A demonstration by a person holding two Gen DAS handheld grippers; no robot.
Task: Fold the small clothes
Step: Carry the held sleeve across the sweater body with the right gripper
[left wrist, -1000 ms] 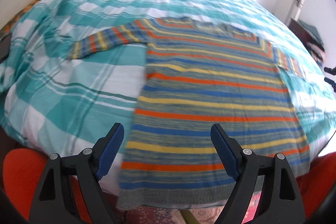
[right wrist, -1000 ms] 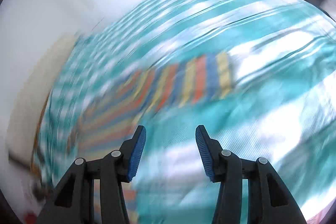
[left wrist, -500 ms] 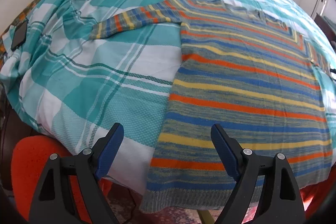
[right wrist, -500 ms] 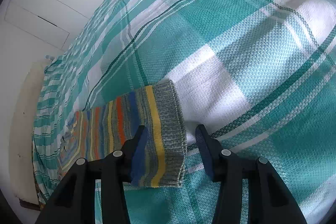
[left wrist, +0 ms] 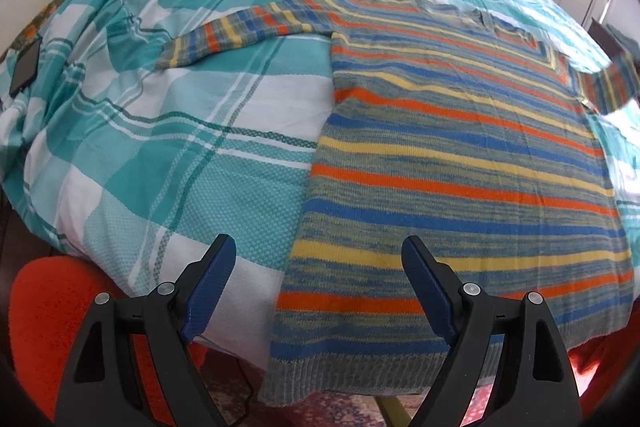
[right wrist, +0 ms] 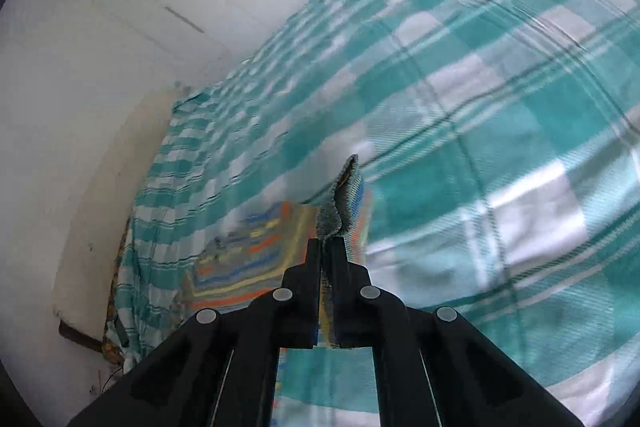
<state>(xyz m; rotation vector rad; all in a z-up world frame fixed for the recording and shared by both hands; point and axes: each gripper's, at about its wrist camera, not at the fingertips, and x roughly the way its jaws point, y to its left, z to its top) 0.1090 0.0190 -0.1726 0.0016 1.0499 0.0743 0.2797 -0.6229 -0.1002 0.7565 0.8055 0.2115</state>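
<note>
A striped sweater (left wrist: 460, 155) in orange, blue, yellow and grey lies flat on the bed, its hem hanging over the near edge. Its left sleeve (left wrist: 244, 27) stretches out to the left. My left gripper (left wrist: 318, 267) hovers open above the hem's left corner, with nothing between its blue pads. In the right wrist view, my right gripper (right wrist: 326, 247) is shut on the grey cuff (right wrist: 340, 203) of the sweater's right sleeve, which sticks up past the fingertips. The lifted right sleeve (left wrist: 612, 83) shows blurred at the right of the left wrist view.
A teal and white checked bedspread (left wrist: 168, 155) covers the bed. A dark phone (left wrist: 26, 67) lies at its far left. An orange seat (left wrist: 44, 311) sits below the near edge. White wall panels (right wrist: 120, 27) stand behind the bed.
My right gripper closed on the sleeve cuff and lifted it off the bedspread, carrying it sideways. The left gripper stayed open over the hem.
</note>
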